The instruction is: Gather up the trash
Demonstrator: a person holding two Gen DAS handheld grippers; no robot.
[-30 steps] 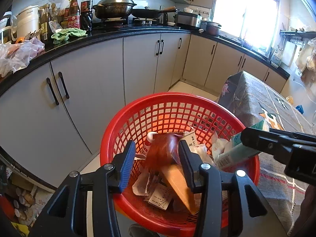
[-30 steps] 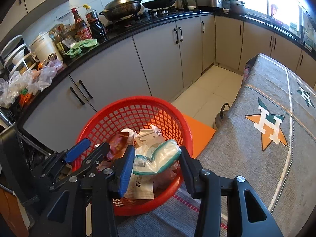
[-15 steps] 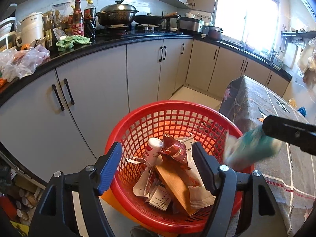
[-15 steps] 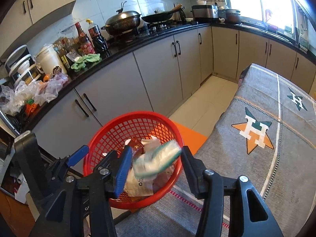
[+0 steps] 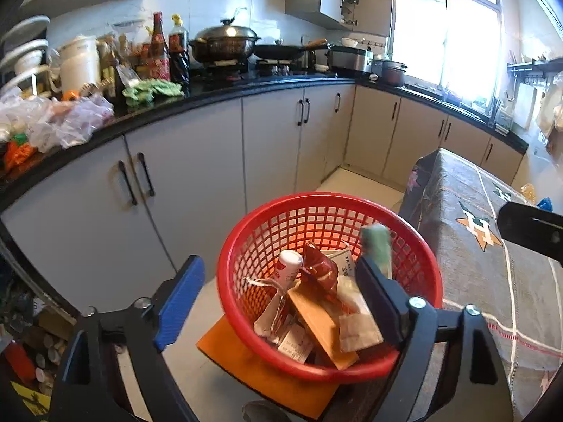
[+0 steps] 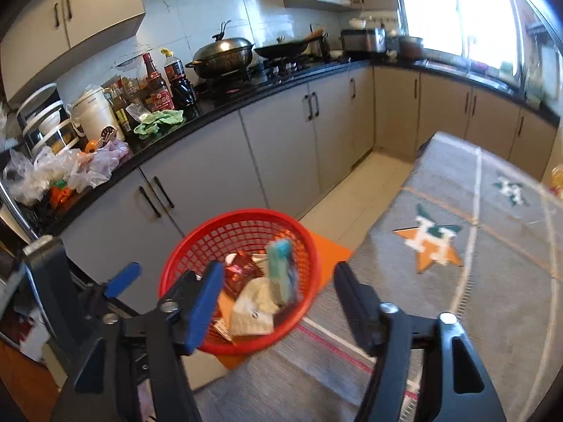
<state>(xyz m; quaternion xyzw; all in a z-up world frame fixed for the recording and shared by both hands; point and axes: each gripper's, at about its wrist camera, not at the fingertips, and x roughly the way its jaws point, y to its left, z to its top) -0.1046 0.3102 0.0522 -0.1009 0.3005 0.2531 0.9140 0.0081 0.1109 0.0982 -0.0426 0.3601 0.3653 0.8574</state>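
Upper cabinets (image 6: 70,17): right view only.

The green-and-white packet (image 5: 375,248) was smeared by motion in both views, so its print could not be read. The left gripper's right finger (image 5: 378,299) hid part of the red basket (image 5: 327,369) and the trash behind it. The right gripper (image 5: 531,230) showed only as a dark bar cut off by the left view's edge.
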